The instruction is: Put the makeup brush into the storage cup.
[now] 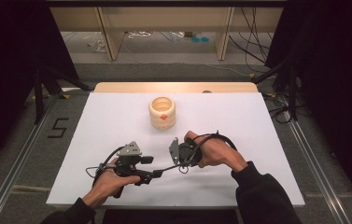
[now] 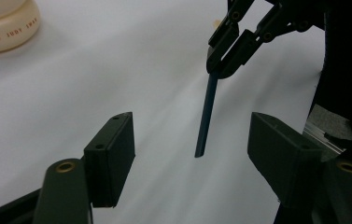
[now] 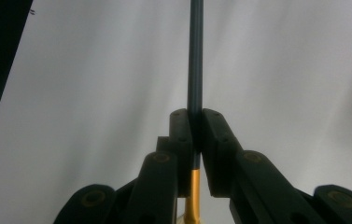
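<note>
A thin dark-blue stick (image 3: pixel 195 56) with a yellow rear part is clamped in my right gripper (image 3: pixel 195 122), which is shut on it. In the left gripper view the stick (image 2: pixel 207 112) hangs tip-down over the white table, held by the right gripper (image 2: pixel 216 70). It sits ahead of and between the jaws of my left gripper (image 2: pixel 194 158), which stands open and touches nothing. From above, the left gripper (image 1: pixel 151 167) and right gripper (image 1: pixel 171 157) face each other near the table's front middle. A cream ribbed pot (image 1: pixel 162 112) with an orange mark stands behind them.
The white table top (image 1: pixel 117 116) ends in a wooden strip (image 1: pixel 173 87) at the back. The pot (image 2: pixel 5 28) shows at the left gripper view's upper left. Metal rails and a floor mark "5" (image 1: pixel 58 127) flank the table; dark curtains hang on both sides.
</note>
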`<state>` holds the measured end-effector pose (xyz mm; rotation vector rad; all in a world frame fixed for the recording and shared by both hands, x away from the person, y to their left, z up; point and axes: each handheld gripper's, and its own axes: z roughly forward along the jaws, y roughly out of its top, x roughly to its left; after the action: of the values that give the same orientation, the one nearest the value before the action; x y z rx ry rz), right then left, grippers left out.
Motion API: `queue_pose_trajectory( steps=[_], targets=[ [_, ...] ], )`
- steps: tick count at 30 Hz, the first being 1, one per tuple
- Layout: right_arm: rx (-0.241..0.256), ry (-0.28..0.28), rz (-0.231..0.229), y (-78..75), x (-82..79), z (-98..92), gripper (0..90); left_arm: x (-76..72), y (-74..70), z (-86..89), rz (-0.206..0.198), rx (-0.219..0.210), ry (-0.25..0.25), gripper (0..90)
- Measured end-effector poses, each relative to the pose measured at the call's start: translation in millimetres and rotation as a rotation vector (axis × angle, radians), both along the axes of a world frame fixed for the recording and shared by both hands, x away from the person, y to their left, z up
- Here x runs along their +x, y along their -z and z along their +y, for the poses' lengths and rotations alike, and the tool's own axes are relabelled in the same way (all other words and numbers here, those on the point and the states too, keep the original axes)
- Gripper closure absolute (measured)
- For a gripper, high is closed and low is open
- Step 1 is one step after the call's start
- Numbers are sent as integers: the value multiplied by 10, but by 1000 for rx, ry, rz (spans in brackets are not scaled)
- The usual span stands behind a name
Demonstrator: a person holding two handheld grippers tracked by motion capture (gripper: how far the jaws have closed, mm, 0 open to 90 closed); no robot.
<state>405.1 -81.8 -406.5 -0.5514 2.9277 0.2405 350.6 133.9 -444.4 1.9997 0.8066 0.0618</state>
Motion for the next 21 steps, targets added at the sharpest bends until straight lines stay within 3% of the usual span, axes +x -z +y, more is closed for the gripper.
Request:
queue_pose_trajectory(
  steps=[3,4,6,9,15,21],
  targets=[
    [0,-31,-9,-1,-29,44,830,16,-2,-21,2,10,15,345],
    [7,-32,-2,4,-44,55,830,12,-6,-34,26,8,15,349],
    [1,-35,-17,-18,-66,71,831,23,-13,-46,20,28,31,359],
    [9,-57,-6,-40,-77,81,830,39,-7,-64,52,26,30,375],
    [19,-94,-29,-63,-126,119,831,73,-3,-101,112,28,38,411],
    [10,-121,-32,-61,-173,153,830,87,2,-140,155,46,70,446]
  ],
)
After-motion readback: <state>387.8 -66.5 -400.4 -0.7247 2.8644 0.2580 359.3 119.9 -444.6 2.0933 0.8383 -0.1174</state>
